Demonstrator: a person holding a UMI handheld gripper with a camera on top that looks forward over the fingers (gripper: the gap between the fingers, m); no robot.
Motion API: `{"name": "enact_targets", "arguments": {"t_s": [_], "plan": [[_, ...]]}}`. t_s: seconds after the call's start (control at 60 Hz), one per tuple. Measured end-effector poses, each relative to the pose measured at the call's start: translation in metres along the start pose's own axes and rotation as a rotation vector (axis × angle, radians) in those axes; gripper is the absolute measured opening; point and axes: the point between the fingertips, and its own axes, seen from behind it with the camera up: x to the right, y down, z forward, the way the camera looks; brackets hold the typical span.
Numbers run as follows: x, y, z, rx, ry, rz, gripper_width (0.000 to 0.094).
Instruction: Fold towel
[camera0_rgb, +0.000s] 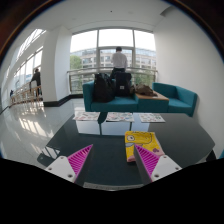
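Observation:
A small yellow folded towel (139, 143) with a printed pattern lies on the dark glossy table (105, 140), just ahead of my right finger, whose pad (148, 160) covers its near edge. My gripper (113, 165) is open, with a wide empty gap between the two pink pads. The left pad (80, 158) is over bare table. Nothing is held.
Three white printed sheets (118, 117) lie in a row at the table's far edge. Beyond stands a teal sofa (175, 98) with black bags (105, 90). A person (120, 60) stands at the window, another person (37, 78) far left.

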Motion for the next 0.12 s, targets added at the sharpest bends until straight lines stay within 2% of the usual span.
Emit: {"name": "enact_targets", "arguments": {"t_s": [0.117], "plan": [[0.0016, -0.0014, 0.0001, 0.014, 0.005, 0.0, 0.0809]]}}
